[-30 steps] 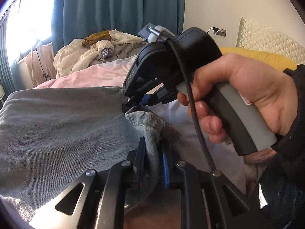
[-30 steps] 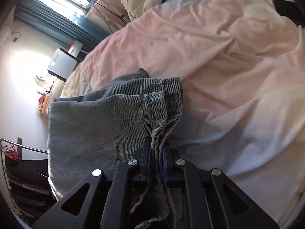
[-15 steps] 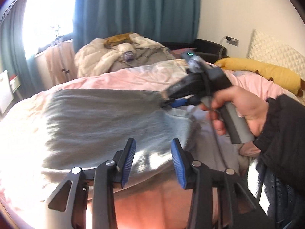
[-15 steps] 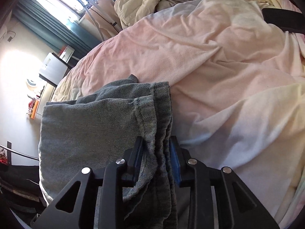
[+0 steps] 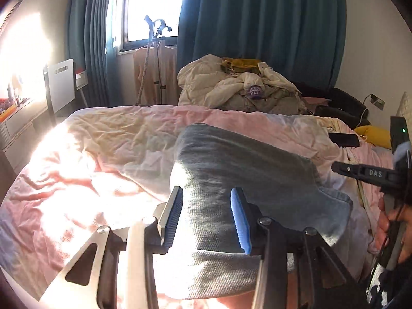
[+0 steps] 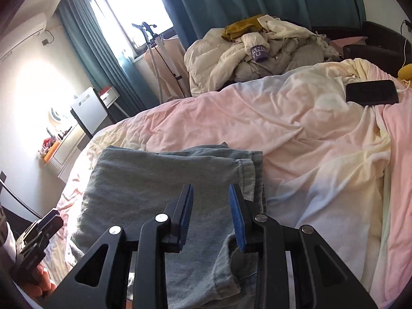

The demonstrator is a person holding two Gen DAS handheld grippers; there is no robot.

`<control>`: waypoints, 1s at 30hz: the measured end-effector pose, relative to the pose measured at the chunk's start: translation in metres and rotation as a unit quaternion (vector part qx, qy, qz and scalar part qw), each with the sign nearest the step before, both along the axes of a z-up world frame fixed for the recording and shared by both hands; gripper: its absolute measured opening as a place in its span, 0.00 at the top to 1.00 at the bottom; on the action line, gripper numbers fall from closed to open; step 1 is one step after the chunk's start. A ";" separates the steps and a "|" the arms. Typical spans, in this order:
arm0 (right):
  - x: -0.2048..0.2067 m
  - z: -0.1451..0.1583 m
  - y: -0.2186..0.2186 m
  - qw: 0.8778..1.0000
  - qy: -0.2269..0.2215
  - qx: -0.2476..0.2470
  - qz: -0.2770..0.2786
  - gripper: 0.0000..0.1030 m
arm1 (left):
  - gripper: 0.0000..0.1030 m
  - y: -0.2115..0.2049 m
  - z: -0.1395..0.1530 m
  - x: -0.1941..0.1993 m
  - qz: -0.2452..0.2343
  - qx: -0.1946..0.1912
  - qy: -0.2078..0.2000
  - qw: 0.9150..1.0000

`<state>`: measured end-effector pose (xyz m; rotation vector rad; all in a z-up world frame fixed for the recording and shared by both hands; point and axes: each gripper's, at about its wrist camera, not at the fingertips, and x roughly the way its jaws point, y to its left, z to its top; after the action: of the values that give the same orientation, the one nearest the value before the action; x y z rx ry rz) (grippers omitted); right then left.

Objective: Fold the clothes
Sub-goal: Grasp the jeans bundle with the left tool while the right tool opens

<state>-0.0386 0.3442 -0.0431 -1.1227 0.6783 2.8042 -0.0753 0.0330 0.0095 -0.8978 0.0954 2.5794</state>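
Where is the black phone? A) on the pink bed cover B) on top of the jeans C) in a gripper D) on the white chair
A: the phone lies flat on the pink cover, well away from the folded jeans, and both grippers are empty.

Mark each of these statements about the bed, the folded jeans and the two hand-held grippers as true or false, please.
1. The folded grey jeans lie on the pink bedcover. True.
2. The left hand-held gripper is clamped on the jeans. False: its jaws stand apart, with nothing pinched between them.
3. A dark phone lies on the bedcover, apart from the jeans. True.
4. The right hand-held gripper carries a yellow garment. False: its jaws are open and empty above the jeans.
5. The pile of cream bedding and clothes sits beyond the bed, before the teal curtain. True.
6. The curtain covers the whole window. False: bright glass shows between the curtains.
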 end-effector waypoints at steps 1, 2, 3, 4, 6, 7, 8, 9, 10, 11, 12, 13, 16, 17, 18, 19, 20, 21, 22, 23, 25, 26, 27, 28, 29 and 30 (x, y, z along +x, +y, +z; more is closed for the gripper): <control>0.001 -0.002 -0.005 1.000 -0.005 -0.001 0.000 0.72 | 0.62 -0.003 -0.002 -0.004 0.004 0.003 -0.003 1.000; 0.002 -0.005 -0.011 1.000 -0.009 0.000 0.001 0.72 | 0.62 -0.006 -0.004 -0.008 0.009 0.005 -0.007 1.000; 0.002 -0.008 -0.017 1.000 -0.013 0.002 0.003 0.73 | 0.62 -0.007 -0.008 -0.011 0.012 0.003 -0.009 1.000; 0.003 -0.011 -0.023 1.000 -0.016 0.007 0.006 0.76 | 0.62 -0.007 -0.011 -0.014 0.015 0.001 -0.011 1.000; 0.006 -0.013 -0.037 0.999 -0.016 0.025 0.012 0.79 | 0.62 -0.006 -0.018 -0.021 0.017 -0.004 -0.019 1.000; 0.008 -0.014 -0.042 0.999 -0.014 0.034 0.014 0.79 | 0.62 -0.005 -0.022 -0.023 0.019 -0.008 -0.023 1.000; 0.008 -0.016 -0.047 0.999 -0.014 0.041 0.014 0.79 | 0.62 -0.005 -0.026 -0.026 0.019 -0.010 -0.026 0.999; 0.007 -0.020 -0.050 0.999 -0.017 0.046 0.014 0.79 | 0.62 -0.005 -0.030 -0.028 0.019 -0.012 -0.030 0.999; 0.005 -0.024 -0.052 0.998 -0.023 0.050 0.014 0.80 | 0.62 -0.008 -0.033 -0.027 0.019 -0.010 -0.031 0.999; 0.002 -0.029 -0.052 0.998 -0.032 0.055 0.013 0.81 | 0.62 -0.008 -0.034 -0.028 0.019 -0.007 -0.031 0.999; -0.001 -0.035 -0.052 0.997 -0.043 0.059 0.010 0.81 | 0.62 -0.008 -0.035 -0.029 0.018 -0.004 -0.033 0.999; -0.003 -0.040 -0.051 0.997 -0.052 0.061 0.008 0.82 | 0.62 -0.009 -0.036 -0.029 0.018 -0.001 -0.035 0.999; -0.009 -0.054 -0.046 0.996 -0.072 0.056 0.003 0.82 | 0.62 -0.011 -0.039 -0.031 0.015 0.006 -0.040 0.999; -0.009 -0.057 -0.046 0.996 -0.076 0.055 0.003 0.82 | 0.62 -0.012 -0.041 -0.031 0.014 0.006 -0.041 0.999; -0.010 -0.060 -0.046 0.995 -0.079 0.053 0.004 0.82 | 0.62 -0.012 -0.042 -0.031 0.013 0.006 -0.042 0.999; -0.011 -0.063 -0.046 0.995 -0.082 0.050 0.005 0.82 | 0.63 -0.012 -0.044 -0.033 0.011 0.007 -0.046 0.999; -0.013 -0.066 -0.045 0.995 -0.087 0.046 0.006 0.82 | 0.63 -0.013 -0.047 -0.034 0.011 0.008 -0.050 0.999; -0.014 -0.069 -0.044 0.995 -0.092 0.042 0.007 0.82 | 0.63 -0.013 -0.049 -0.036 0.011 0.011 -0.056 0.998; -0.015 -0.073 -0.043 0.995 -0.097 0.038 0.009 0.82 | 0.63 -0.014 -0.051 -0.038 0.011 0.013 -0.061 0.998; -0.016 -0.076 -0.042 0.994 -0.102 0.033 0.010 0.82 | 0.63 -0.014 -0.053 -0.039 0.010 0.015 -0.066 0.998; -0.019 -0.083 -0.039 0.994 -0.111 0.021 0.012 0.82 | 0.63 -0.015 -0.056 -0.041 0.005 0.014 -0.072 0.997; -0.020 -0.085 -0.038 0.993 -0.114 0.019 0.013 0.82 | 0.63 -0.015 -0.057 -0.041 0.004 0.014 -0.073 0.997; -0.021 -0.087 -0.037 0.993 -0.117 0.016 0.013 0.82 | 0.63 -0.015 -0.058 -0.041 0.002 0.015 -0.075 0.997; -0.021 -0.088 -0.037 0.993 -0.120 0.015 0.013 0.82 | 0.63 -0.016 -0.059 -0.042 0.002 0.017 -0.076 0.997; -0.021 -0.088 -0.037 0.993 -0.120 0.017 0.013 0.82 | 0.63 -0.017 -0.059 -0.042 0.001 0.021 -0.076 0.997; -0.021 -0.087 -0.038 0.993 -0.120 0.019 0.013 0.82 | 0.63 -0.019 -0.058 -0.041 0.001 0.028 -0.076 0.997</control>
<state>-0.0597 0.3062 -0.1303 -1.4389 0.5879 2.6286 -0.1166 0.0138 -0.0490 -1.0702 -0.0212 2.4931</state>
